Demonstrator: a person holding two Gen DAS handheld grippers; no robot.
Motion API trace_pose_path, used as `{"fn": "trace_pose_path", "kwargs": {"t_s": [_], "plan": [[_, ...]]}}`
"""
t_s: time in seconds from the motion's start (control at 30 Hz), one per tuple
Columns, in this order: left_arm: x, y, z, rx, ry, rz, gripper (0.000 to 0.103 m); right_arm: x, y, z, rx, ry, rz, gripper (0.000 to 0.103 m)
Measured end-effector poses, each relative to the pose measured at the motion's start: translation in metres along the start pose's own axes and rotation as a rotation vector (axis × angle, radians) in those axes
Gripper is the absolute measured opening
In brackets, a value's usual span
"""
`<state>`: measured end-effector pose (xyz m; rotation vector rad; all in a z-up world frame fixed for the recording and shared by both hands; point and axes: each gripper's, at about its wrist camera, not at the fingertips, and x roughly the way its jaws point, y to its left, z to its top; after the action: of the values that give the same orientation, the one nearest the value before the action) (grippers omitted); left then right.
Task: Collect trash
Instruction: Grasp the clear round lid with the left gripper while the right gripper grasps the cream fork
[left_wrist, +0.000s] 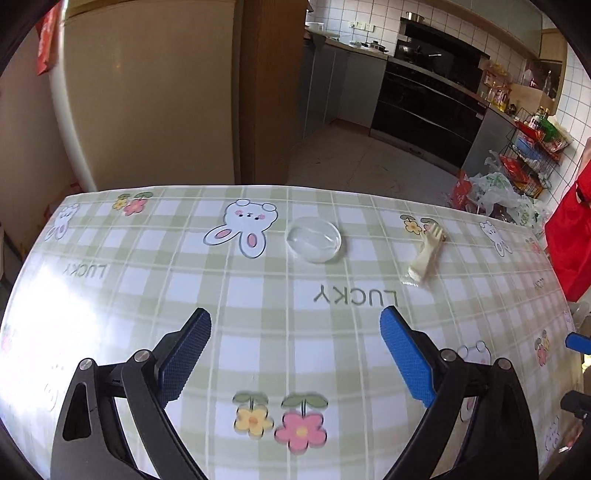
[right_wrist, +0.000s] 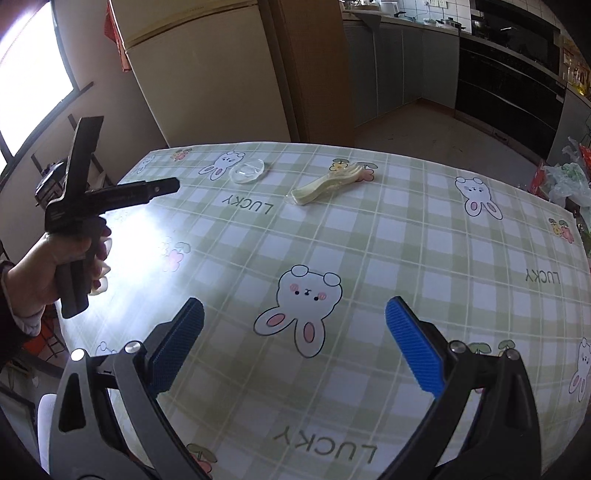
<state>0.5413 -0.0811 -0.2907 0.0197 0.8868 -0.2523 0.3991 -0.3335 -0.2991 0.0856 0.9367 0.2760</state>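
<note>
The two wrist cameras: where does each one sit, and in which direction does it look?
Left wrist: sits on the left claw, looks across the table toward the kitchen; both open fingers show.
Right wrist: sits on the right claw, looks over the table; open fingers show, plus the left hand holding the left claw at the left edge.
Shared: clear lid, wrapped plastic fork.
</note>
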Motion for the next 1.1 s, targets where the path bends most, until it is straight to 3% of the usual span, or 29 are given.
{"fn": "trace_pose_path", "kwargs": {"t_s": [0.1,0.3,0.53,0.7,0.73,0.77,0.8,0.97,1.1], "plan": [[0.041,-0.007,0.021,0.046,0.03,-0.011,0.091,0.024,-0.01,0.016,-0.003,0.01,-0.008,0.097],[0.098,-0.017,0.052,0.117,0.06,0.059,0.091,0.055,-0.029,0.039,0.017,0.002,-0.006,0.097],[0.136,-0.026,0.057,0.185,0.12,0.092,0.091,0.081,-0.042,0.047,0.036,0.015,-0.007,0.097],[0.143,-0.026,0.06,0.19,0.113,0.091,0.092,0.089,-0.04,0.049,0.026,0.015,-0.011,0.097],[0.142,-0.027,0.06,0.191,0.11,0.087,0.086,0.089,-0.04,0.049,0.028,0.008,-0.013,0.097],[0.14,-0.027,0.06,0.19,0.103,0.073,0.072,0.09,-0.041,0.05,0.033,0.002,-0.012,0.097],[0.139,-0.027,0.061,0.183,0.1,0.055,0.065,0.09,-0.041,0.051,0.041,0.0,-0.011,0.097],[0.131,-0.026,0.053,0.205,0.098,0.052,0.063,0.097,-0.044,0.063,0.089,-0.006,-0.012,0.097],[0.11,-0.004,0.045,0.152,0.087,0.031,0.063,0.118,-0.038,0.081,0.115,0.016,-0.024,0.097]]}}
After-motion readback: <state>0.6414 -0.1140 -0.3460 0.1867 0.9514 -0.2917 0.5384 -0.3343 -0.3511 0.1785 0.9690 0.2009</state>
